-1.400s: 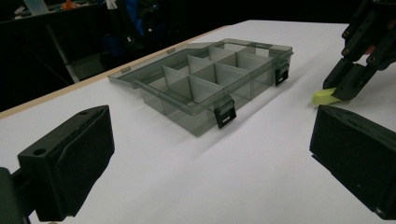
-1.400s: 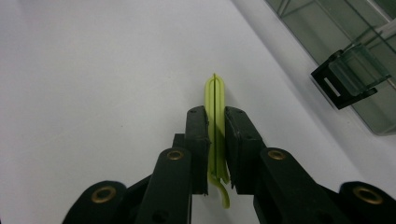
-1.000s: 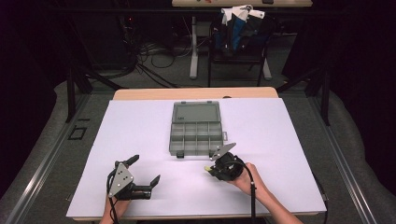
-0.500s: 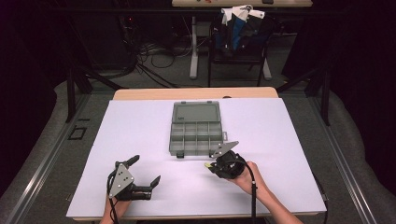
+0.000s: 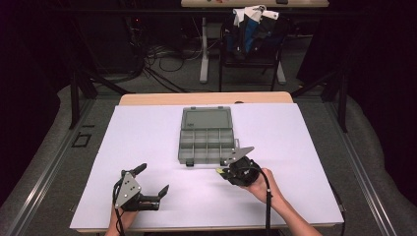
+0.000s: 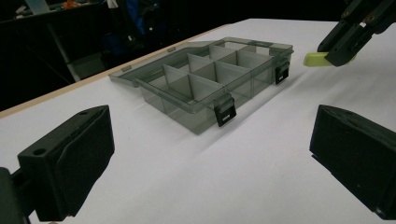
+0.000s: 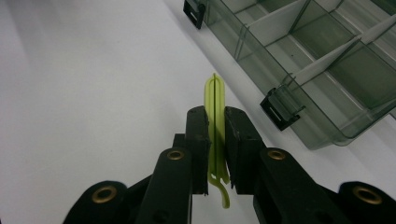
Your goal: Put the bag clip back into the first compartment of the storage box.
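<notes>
Beside the open compartment box (image 5: pixel 206 135), right gripper (image 7: pixel 215 135) clamped on a yellow-green clip (image 7: pixel 214 100), left gripper (image 5: pixel 153 183) jaws spread wide, empty.

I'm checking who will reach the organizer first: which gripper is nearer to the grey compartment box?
Right. The right gripper, shut on a yellow-green clip, sits just off the compartment box by its near right corner. The left gripper, open, rests farther back toward the table's near left edge.

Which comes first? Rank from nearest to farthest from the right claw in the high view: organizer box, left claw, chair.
1. Organizer box, just beyond the right claw, mid-table.
2. Left claw, across the near edge, to the left.
3. Chair, past the table's far side.
</notes>
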The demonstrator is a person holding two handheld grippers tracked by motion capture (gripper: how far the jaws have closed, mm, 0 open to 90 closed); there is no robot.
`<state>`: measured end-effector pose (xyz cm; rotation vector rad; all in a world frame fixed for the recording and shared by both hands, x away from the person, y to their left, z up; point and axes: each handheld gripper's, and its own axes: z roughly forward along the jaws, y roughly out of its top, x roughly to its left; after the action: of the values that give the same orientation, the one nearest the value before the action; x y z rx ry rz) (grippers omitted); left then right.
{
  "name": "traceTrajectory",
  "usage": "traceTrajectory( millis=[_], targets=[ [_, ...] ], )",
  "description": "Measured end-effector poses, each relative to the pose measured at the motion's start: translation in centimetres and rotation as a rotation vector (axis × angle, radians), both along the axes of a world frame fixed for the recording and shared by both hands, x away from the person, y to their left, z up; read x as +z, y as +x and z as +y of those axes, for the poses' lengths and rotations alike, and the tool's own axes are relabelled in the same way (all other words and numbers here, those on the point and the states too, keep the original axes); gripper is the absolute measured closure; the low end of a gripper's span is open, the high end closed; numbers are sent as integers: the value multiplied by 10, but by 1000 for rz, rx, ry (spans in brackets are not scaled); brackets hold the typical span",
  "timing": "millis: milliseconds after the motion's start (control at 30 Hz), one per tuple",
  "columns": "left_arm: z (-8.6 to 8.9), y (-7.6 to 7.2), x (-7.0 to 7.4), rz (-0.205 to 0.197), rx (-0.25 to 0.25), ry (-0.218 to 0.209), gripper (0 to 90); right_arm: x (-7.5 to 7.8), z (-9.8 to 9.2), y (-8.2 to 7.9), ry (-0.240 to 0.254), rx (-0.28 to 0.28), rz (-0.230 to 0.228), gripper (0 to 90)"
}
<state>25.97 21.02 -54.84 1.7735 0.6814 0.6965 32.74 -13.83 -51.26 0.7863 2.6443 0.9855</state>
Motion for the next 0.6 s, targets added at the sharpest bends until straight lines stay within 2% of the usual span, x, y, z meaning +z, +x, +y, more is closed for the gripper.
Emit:
traceTrajectory(
  millis=[267,600],
  targets=[
    [0,0,0,0,2,-1,0,7,1,3,4,1,-17,807],
    [-1,1,0,3,-6,-4,0,8,3,8,12,-2,-21,807]
  ],
)
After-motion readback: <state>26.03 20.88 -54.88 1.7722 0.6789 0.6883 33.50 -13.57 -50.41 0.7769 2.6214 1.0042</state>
